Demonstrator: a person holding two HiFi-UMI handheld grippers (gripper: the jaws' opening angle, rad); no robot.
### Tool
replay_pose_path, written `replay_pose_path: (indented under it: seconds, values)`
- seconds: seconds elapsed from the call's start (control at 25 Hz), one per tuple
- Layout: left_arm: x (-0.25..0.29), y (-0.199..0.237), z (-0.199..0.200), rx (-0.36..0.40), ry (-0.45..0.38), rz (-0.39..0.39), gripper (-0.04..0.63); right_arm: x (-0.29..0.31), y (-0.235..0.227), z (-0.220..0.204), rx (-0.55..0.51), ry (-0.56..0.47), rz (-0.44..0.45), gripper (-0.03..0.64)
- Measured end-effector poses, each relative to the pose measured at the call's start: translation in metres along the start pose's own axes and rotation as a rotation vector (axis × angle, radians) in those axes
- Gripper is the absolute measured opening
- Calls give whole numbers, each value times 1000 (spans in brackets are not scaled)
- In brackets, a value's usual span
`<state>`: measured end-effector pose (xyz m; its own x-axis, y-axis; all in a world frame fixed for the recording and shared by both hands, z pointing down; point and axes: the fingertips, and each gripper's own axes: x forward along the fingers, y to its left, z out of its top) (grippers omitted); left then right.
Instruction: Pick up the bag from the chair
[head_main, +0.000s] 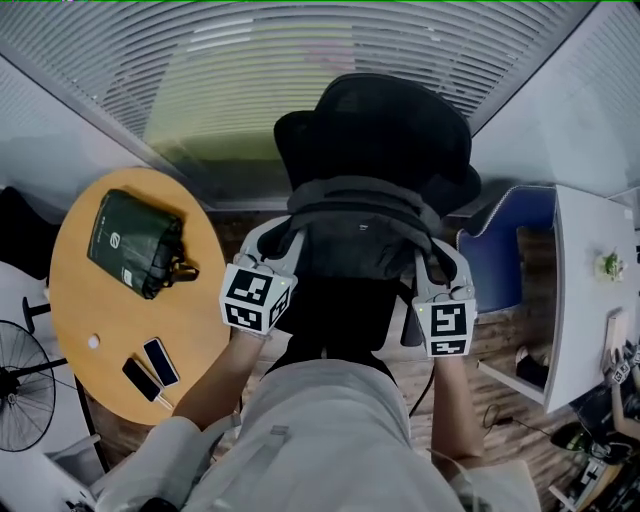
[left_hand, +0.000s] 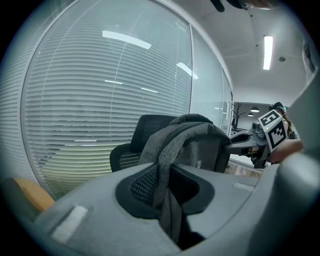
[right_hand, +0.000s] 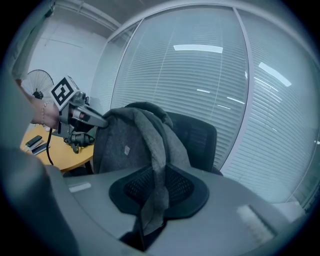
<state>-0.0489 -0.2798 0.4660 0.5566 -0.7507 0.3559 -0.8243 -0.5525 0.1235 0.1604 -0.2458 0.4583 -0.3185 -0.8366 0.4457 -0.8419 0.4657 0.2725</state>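
Blinds lined the glass wall beyond the round worktop (head_main: 95, 300). Beside it the left tongs (head_main: 282, 243) clenched one grey strap (left_hand: 167, 165) of the bag (head_main: 360, 240), which hung before the chair (head_main: 380, 130) back; the right tongs (head_main: 428, 262) clenched the other. Uneven lifting could tilt it, letting a strap slide free.

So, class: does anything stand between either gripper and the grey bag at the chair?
Nothing visible does. The left gripper and the right gripper are each shut on one of the bag's grey straps, by the black chair.
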Motion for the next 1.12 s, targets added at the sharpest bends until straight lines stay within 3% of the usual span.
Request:
replay_pose_path:
  seconds: [1.12]
  values:
    - [-70, -27, 77, -10, -114, -2, 52, -70, -1, 76, 5, -87, -2, 58]
